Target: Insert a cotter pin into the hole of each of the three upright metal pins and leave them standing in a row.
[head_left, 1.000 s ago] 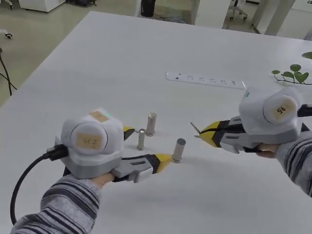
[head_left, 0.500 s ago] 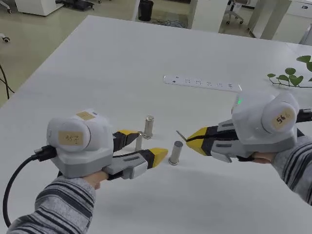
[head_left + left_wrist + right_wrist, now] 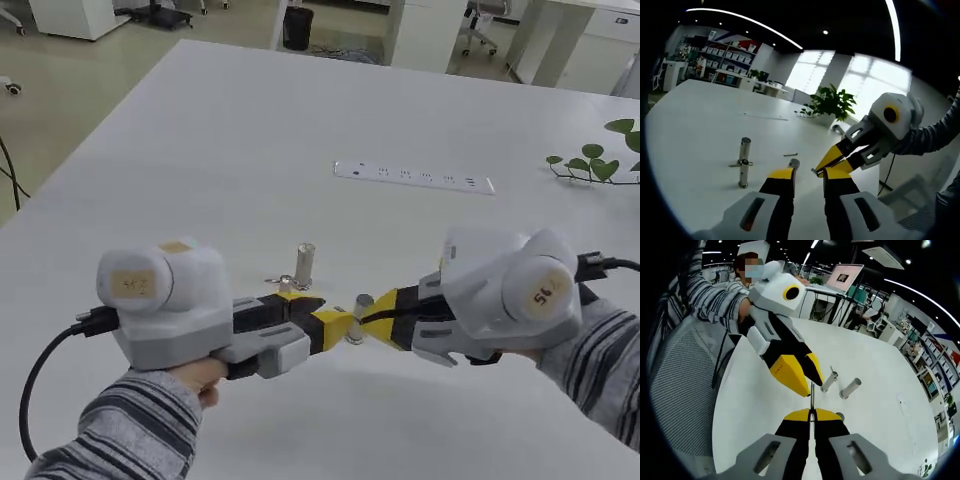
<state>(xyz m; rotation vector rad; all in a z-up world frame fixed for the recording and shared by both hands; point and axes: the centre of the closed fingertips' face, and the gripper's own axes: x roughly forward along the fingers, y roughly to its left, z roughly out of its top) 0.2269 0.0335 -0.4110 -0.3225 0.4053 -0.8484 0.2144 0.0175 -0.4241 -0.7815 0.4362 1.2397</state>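
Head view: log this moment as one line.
left gripper open beside grey metal upright pin | right gripper shut on thin wire cotter pin | not inserted

Left tool, right tool tip-to-tip around near pin; open table toward power strip.

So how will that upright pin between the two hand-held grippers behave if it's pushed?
Likely tippy: the pin is tall, narrow and upright on the smooth table. Being round, it would probably roll once down. It looks like solid metal, so likely stiff and heavy for its size; a sideways push from the cotter pin could topple it.
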